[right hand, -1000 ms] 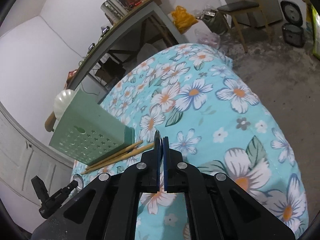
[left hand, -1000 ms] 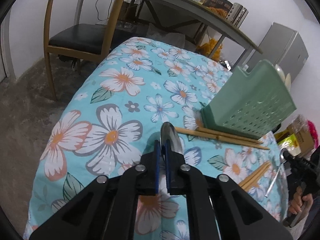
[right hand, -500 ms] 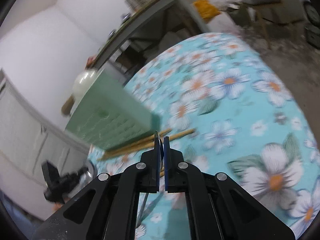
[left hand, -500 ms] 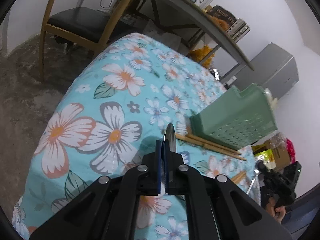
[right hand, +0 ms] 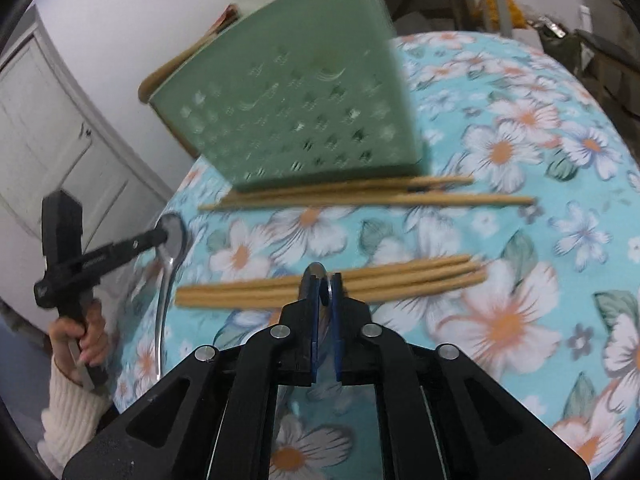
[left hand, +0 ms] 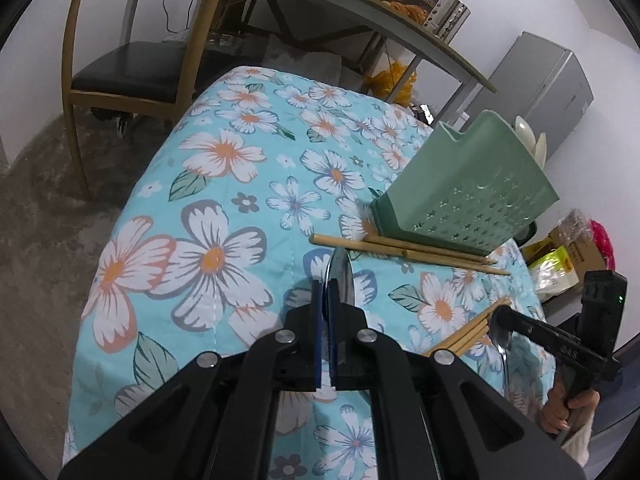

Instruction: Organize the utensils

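My left gripper [left hand: 325, 284] is shut on a metal spoon [left hand: 342, 272], whose bowl sticks out past the fingertips above the floral tablecloth [left hand: 224, 216]. The right wrist view shows that left gripper [right hand: 162, 236] at the left, with the left spoon [right hand: 174, 232] hanging handle down. My right gripper [right hand: 326, 280] hovers over a bundle of wooden chopsticks [right hand: 420, 276]. Its jaws are opening, and a second spoon [right hand: 316, 270] lies loose between them. A green perforated holder [right hand: 304, 112] stands behind more chopsticks [right hand: 360, 196].
A white ladle [left hand: 524, 136] pokes out of the green holder [left hand: 472, 196]. A wooden chair [left hand: 120, 68] and a cluttered desk [left hand: 360, 8] stand beyond the table's far end. A grey fridge [left hand: 540, 88] is at the right, with boxes [left hand: 568, 256] below it.
The right gripper swung sideways and rolled, so it now faces the holder and the near chopsticks, and its pads have parted. The left gripper stayed nearly in place, still clamped on its spoon.
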`<state>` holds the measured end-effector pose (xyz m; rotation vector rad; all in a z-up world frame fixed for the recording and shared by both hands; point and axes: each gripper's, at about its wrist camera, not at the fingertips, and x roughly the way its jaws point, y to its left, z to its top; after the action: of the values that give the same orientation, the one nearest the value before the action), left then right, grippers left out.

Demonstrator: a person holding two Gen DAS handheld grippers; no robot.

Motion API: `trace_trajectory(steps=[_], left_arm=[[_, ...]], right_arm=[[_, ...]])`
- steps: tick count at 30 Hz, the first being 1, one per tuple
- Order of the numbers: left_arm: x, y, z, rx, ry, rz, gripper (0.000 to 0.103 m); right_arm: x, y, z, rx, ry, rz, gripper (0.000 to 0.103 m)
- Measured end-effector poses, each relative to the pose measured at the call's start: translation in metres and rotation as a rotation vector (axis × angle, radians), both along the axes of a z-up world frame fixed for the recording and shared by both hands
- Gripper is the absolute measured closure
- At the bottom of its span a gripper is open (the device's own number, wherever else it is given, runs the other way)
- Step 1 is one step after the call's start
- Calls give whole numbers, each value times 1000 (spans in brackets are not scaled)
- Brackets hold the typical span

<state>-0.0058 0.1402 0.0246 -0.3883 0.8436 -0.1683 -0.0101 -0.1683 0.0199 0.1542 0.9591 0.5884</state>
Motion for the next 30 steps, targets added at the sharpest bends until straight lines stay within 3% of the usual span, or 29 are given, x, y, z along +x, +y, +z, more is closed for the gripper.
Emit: trace_trajectory(steps=[2,6,13,16,18,23,27,30], left_arm=[[1,-1,-1,6,6,-3,101],[0,2,-1,-20,3,-7,101],[2,12,-5,-113,24,24,97],[3,25,-9,-211,23,53,80],[3,32,-11,-275,18,66,62],[7,47,-24,-411,49,97,60],[10,42,-25,-386,59,89,61],[13,36,-25,-350,61,78,62]], right_arm=[[0,0,-1,-1,0,-6,90],[2,-8,4,20,-4,-45,58],[1,-5,5,-17,-14,-30,58],[-2,-4,6,-42,-23,-30,59],[-3,-4,5,-34,-12,-23,59],[-4,-7,-2,-4,33,-22,58],[-4,-14,-7,95,84,-16,60],[-4,-15,-11,155,131,14,78]])
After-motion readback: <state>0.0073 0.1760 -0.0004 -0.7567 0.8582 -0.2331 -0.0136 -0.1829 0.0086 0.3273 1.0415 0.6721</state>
